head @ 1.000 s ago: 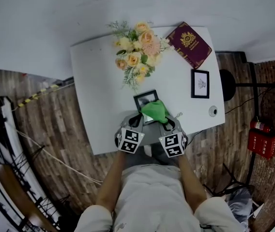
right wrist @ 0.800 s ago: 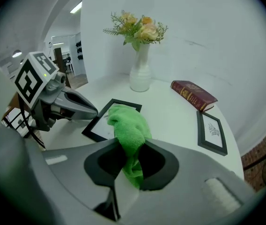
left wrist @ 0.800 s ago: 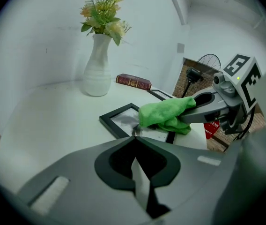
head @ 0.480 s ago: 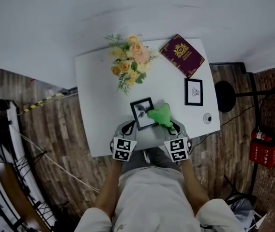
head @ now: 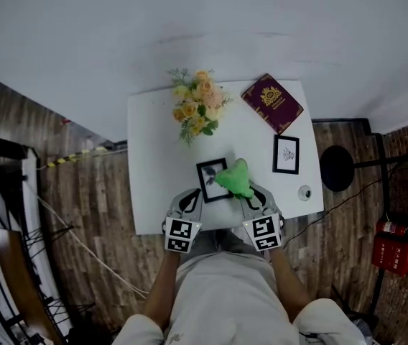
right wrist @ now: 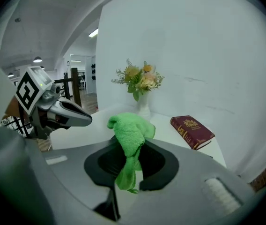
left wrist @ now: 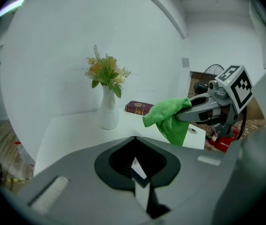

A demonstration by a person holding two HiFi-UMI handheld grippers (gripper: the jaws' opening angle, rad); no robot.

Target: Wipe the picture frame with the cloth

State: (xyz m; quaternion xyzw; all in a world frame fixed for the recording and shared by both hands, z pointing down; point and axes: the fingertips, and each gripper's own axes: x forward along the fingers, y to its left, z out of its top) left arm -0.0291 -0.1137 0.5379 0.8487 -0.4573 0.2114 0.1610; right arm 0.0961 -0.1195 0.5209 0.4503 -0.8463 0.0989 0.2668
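A black picture frame (head: 210,179) hangs over the near part of the white table (head: 154,157). My left gripper (head: 195,195) is shut on its near edge. In the left gripper view the frame (left wrist: 138,170) shows edge-on between the jaws. My right gripper (head: 246,192) is shut on a bunched green cloth (head: 234,179), which lies against the frame's right side. In the right gripper view the cloth (right wrist: 129,135) droops from the jaws. Each gripper sees the other: the right gripper (left wrist: 203,109) with the cloth (left wrist: 170,118), and the left gripper (right wrist: 77,118).
A white vase of peach flowers (head: 197,103) stands at the table's back. A maroon book (head: 272,103) lies at the back right, a second small framed picture (head: 285,154) at the right, and a small round object (head: 304,192) near the front right corner. Wooden floor surrounds the table.
The cloth has slid from the frame's lower part to its right side. The head view has pulled back, so the table looks smaller. Both grippers keep their hold.
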